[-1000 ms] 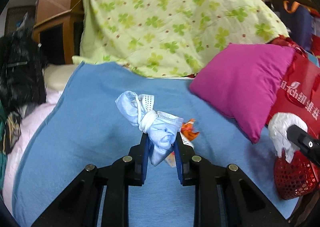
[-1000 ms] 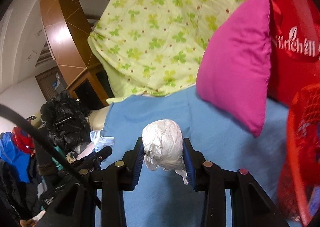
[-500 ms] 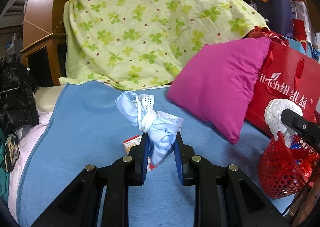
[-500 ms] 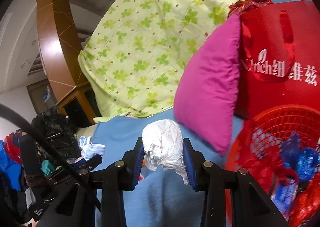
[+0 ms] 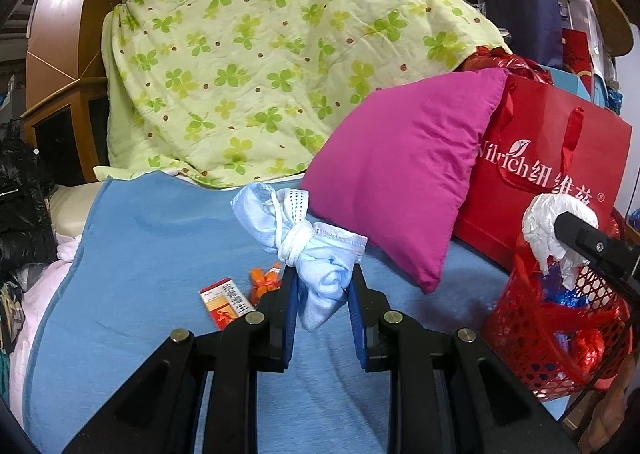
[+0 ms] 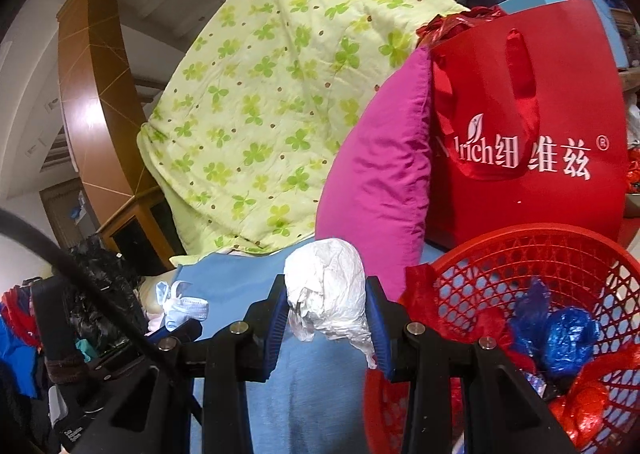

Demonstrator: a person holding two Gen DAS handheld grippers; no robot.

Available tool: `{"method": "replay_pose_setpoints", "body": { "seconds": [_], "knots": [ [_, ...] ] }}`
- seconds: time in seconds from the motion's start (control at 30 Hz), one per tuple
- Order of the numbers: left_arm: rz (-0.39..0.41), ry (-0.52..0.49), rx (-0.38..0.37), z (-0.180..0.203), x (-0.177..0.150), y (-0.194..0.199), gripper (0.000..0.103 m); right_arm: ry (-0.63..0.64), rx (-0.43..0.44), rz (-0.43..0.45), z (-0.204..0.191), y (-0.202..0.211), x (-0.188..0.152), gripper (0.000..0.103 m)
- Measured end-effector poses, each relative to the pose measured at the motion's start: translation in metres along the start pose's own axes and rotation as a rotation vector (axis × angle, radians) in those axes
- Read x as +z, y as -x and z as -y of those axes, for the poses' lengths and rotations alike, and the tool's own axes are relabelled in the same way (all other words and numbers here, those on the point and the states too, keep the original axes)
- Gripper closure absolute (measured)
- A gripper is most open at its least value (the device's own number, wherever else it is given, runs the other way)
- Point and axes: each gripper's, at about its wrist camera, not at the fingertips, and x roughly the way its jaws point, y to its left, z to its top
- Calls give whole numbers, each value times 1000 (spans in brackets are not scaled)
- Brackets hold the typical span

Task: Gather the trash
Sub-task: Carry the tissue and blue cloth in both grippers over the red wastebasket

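The crumpled white wad [image 6: 326, 290] sits pinched in the right gripper [image 6: 326, 318], with the red mesh basket [image 6: 532, 250] just beside it at three o'clock, so this hand is nearer. The left gripper [image 5: 322, 294] pinches a knotted blue mask [image 5: 304, 242] above the blue blanket [image 5: 160, 238]; the basket lies well off at three o'clock.

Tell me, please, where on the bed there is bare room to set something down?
The blue blanket is bare between the pale bedding and the small red box. It is crowded around the magenta pillow, red bag and red basket.
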Motion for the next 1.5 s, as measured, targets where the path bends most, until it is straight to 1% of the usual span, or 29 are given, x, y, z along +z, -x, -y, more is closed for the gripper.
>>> {"method": "replay_pose_setpoints", "body": {
  "seconds": [0.3,0.63,0.9,1.5],
  "knots": [
    [10,-24,-36,21,4,5,78,-24,-31,39,17,13,7,63],
    [19,-48,-59,39,5,8,78,-51,-52,58,32,20,11,63],
    [19,-62,-69,44,5,9,78,-58,-60,78,34,24,14,63],
    [6,-72,-95,57,3,7,78,-77,-89,88,49,33,14,63]
  ]
}}
